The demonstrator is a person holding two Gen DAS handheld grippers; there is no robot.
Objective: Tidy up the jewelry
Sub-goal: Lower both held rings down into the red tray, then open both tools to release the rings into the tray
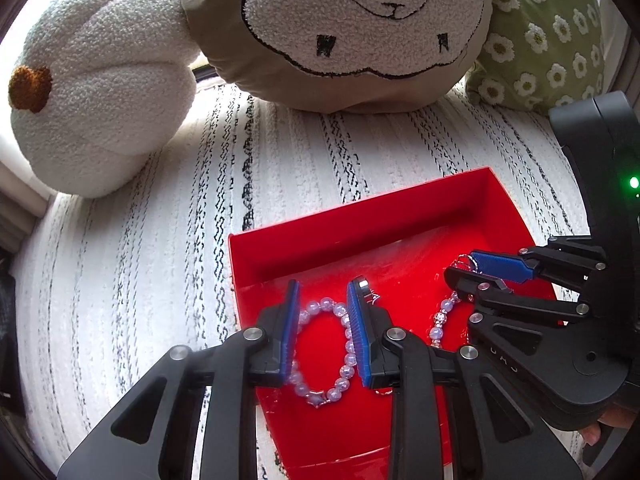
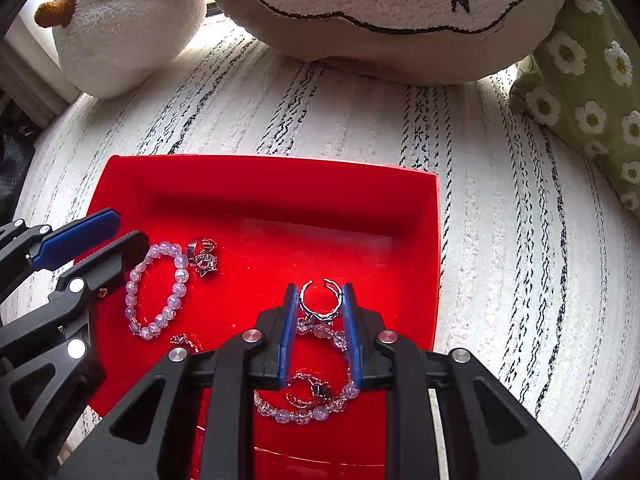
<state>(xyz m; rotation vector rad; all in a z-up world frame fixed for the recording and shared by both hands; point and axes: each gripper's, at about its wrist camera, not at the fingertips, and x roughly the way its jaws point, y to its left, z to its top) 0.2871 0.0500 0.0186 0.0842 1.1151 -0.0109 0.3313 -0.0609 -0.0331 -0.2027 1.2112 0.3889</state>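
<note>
Both grippers pointed steeply down into the red tray (image 2: 438,240) on a striped white cloth (image 2: 500,208). The right gripper (image 2: 321,300) pinched an open silver ring (image 2: 322,296) between its blue pads, above a beaded bracelet (image 2: 304,414). At nine o'clock from it, the left gripper (image 1: 323,302) hung with its jaws narrowly parted and empty over a second bracelet (image 1: 344,372). Sheep (image 1: 360,20) and daisy cushions (image 1: 560,40) lay at twelve o'clock.

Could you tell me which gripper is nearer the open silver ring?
Right. The right gripper has the ring between its fingers; the left gripper is away by the other bracelet, across the tray.
</note>
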